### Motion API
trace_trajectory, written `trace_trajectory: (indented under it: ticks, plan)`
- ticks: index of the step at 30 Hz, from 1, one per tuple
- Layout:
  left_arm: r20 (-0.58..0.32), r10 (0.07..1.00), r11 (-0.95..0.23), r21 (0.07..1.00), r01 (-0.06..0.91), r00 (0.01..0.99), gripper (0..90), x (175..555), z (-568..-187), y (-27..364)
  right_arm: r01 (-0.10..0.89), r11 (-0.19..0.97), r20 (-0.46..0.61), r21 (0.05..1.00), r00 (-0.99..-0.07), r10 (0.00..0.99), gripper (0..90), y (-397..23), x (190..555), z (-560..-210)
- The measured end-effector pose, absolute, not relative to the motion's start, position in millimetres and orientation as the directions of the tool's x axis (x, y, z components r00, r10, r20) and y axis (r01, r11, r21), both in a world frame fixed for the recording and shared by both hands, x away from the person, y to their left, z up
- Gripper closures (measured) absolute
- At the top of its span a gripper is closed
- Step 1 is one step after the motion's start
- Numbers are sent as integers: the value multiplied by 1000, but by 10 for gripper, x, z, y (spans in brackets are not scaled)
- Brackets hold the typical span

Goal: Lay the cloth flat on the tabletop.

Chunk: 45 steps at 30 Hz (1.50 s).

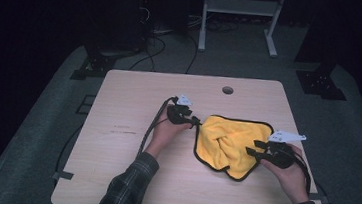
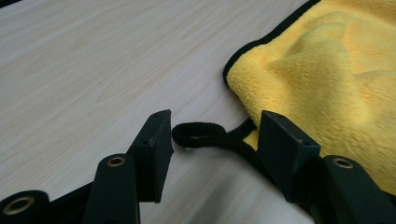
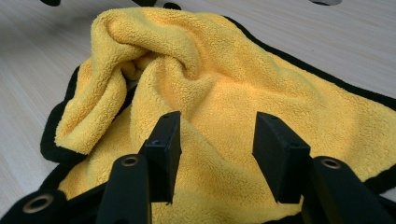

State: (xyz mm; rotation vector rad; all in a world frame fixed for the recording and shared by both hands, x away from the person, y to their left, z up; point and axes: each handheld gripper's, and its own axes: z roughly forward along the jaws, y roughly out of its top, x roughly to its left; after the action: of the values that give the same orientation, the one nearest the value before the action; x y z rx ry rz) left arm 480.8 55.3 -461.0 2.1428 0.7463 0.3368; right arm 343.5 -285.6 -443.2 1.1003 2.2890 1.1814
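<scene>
A crumpled yellow cloth (image 1: 230, 144) with black trim lies right of centre on the wooden table (image 1: 128, 107). My left gripper (image 1: 196, 122) sits low at the cloth's left corner. In the left gripper view its jaws (image 2: 215, 135) stand open on either side of a black hanging loop (image 2: 201, 134) sewn to the cloth (image 2: 327, 79), and the pads do not press on it. My right gripper (image 1: 254, 148) is at the cloth's right edge. In the right gripper view it (image 3: 217, 140) hovers open just over the bunched cloth (image 3: 196, 60), with nothing pinched.
A round cable hole (image 1: 227, 90) sits near the table's far edge. Bare wood spreads across the left half and along the front. Beyond the table, on the dark floor, stand a white frame (image 1: 241, 7) and black stand feet (image 1: 321, 83).
</scene>
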Motion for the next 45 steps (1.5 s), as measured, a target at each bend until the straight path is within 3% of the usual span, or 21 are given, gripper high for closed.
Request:
trace_trajectory:
  ticks: [10,11,12,13,14,18,24,33,45]
  plan:
    - [16,617,-535,741,405,787,495,4846,-4759,385,482,353,50,802,-644,764,508,-2859,3440,-4432]
    - [3,614,-529,744,409,789,535,4839,-4763,387,482,353,51,802,-644,764,508,-2860,3439,-4430]
    - [-10,616,-522,744,417,788,636,4828,-4762,384,482,353,50,802,-643,764,509,-2859,3437,-4428]
    - [-21,618,-514,745,425,786,636,4814,-4760,375,482,353,50,802,-643,764,509,-2859,3437,-4428]
    - [-36,614,-515,739,435,789,758,4797,-4751,366,482,354,49,802,-643,764,509,-2857,3438,-4430]
    - [-73,621,-504,725,469,780,820,4760,-4722,356,480,356,47,801,-645,763,511,-2854,3438,-4432]
    - [-87,634,-463,752,468,768,822,4728,-4611,513,484,353,50,800,-641,766,512,-2866,3438,-4437]
    - [-73,701,-412,771,486,710,822,4763,-4343,1114,485,356,47,799,-640,767,513,-2851,3435,-4439]
    - [-38,785,-381,758,530,619,819,4823,-4338,1791,486,357,47,798,-641,766,512,-2844,3440,-4452]
